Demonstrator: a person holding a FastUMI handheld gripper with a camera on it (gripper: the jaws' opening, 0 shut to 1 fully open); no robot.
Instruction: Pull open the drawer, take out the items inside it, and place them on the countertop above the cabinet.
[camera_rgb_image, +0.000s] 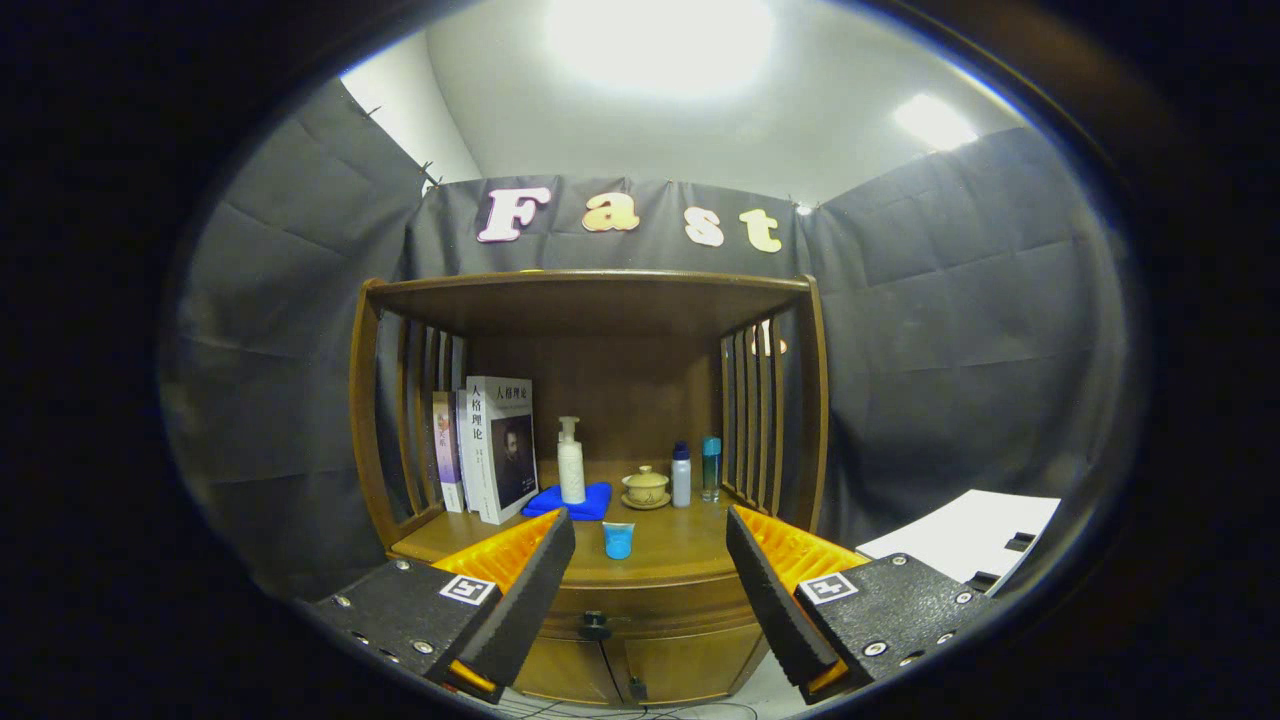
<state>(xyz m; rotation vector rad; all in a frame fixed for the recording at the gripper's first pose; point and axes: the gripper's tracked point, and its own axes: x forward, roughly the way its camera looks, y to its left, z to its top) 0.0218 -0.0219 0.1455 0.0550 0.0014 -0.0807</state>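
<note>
A brown wooden cabinet stands ahead of me, with a countertop under an upper shelf. Its drawer sits shut below the countertop, with a small dark knob at its middle. My gripper is open, its fingers spread wide and holding nothing, a short way in front of the drawer front. The knob lies between and slightly below the fingertips. What is inside the drawer is hidden.
On the countertop stand books at the left, a white pump bottle on a blue cloth, a lidded tea bowl, two small bottles and a blue cup near the front edge. A white board lies to the right.
</note>
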